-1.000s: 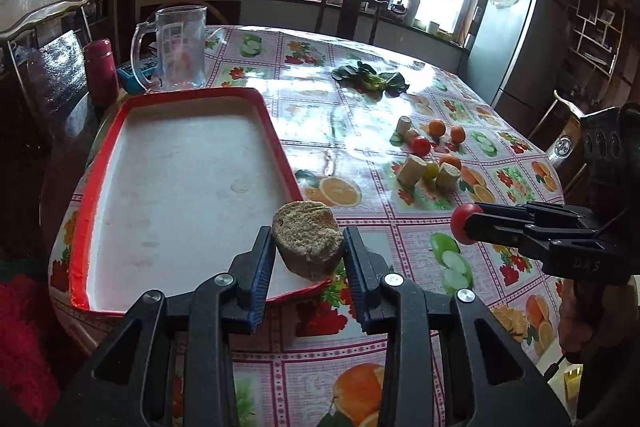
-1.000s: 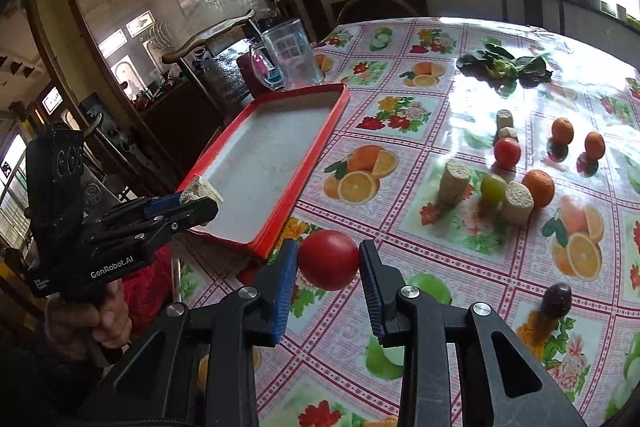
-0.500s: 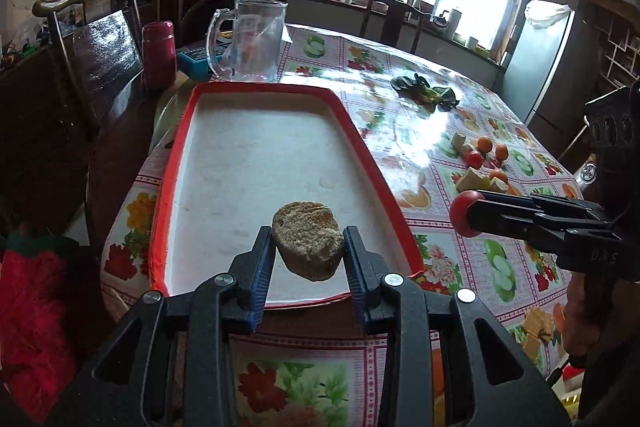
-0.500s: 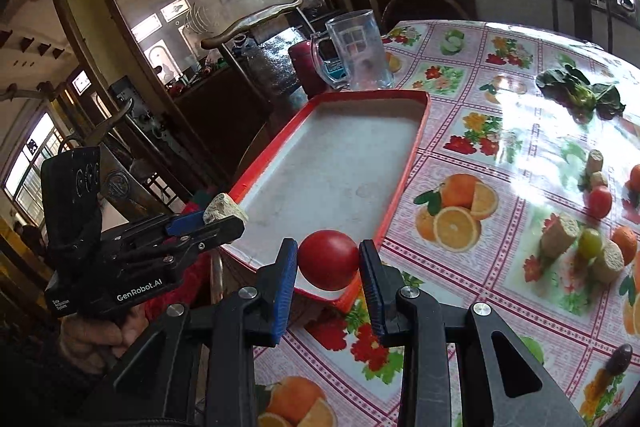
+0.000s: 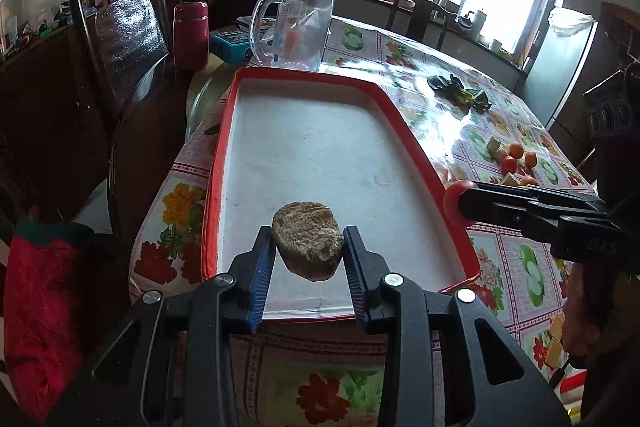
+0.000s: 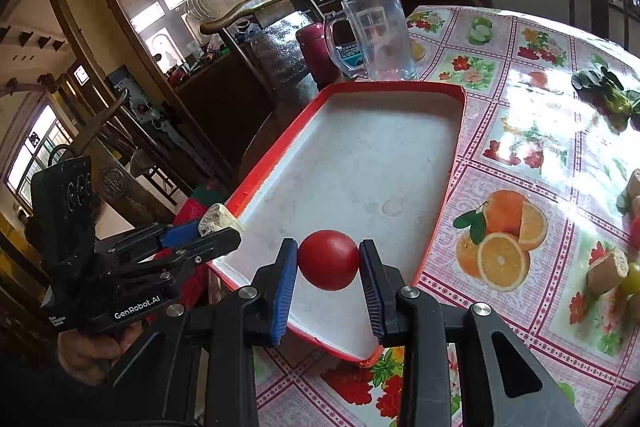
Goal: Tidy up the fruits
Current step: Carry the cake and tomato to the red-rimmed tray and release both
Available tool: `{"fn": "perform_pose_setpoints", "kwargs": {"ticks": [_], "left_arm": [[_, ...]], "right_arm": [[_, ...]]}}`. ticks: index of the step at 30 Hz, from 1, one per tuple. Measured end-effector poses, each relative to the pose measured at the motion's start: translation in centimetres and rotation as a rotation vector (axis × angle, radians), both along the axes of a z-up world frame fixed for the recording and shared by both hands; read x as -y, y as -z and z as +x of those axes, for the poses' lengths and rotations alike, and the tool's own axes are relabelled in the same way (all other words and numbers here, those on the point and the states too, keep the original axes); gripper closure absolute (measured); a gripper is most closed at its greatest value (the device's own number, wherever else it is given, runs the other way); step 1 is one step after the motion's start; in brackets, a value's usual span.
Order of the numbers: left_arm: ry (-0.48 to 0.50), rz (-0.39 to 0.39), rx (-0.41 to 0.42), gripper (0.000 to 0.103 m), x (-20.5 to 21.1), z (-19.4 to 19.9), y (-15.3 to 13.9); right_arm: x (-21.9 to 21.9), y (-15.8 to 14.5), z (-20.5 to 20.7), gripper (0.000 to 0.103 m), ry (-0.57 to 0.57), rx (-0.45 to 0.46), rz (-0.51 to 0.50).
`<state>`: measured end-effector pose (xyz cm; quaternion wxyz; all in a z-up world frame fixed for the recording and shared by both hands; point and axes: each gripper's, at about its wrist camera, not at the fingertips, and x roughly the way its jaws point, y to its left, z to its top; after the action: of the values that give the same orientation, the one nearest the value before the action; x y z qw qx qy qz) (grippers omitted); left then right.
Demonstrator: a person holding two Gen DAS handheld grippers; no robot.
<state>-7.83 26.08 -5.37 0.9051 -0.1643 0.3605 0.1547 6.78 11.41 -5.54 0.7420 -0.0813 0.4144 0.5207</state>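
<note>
Tomato [image 6: 329,259] hangs over red-rimmed tray [image 6: 454,163] (glass mug [image 6: 376,35] behind).

Between the left fingers [image 5: 266,259] sits a rough, grainy brown chunk [image 5: 308,245]; between the right fingers [image 6: 286,279], a smooth, glossy red tomato [image 6: 329,259]. Ahead lie a matt white tray [image 6: 440,195] with a red rim and the table's [image 6: 520,147] shiny plastic cloth.

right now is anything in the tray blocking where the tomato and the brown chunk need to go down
Nothing visible does. The red-rimmed tray has a bare white floor in both views. The right gripper holds the tomato over its near end, and the left gripper holds the brown chunk over its near edge.
</note>
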Motion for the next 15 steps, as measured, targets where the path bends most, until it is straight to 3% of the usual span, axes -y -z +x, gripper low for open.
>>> {"fn": "perform_pose_setpoints", "kwargs": {"ticks": [15], "left_arm": [[0.016, -0.028, -0.080, 0.071, -1.1, 2.3, 2.5]], "right_arm": [[-3.5, 4.1, 1.6, 0.071, -0.029, -0.017, -0.115]]}}
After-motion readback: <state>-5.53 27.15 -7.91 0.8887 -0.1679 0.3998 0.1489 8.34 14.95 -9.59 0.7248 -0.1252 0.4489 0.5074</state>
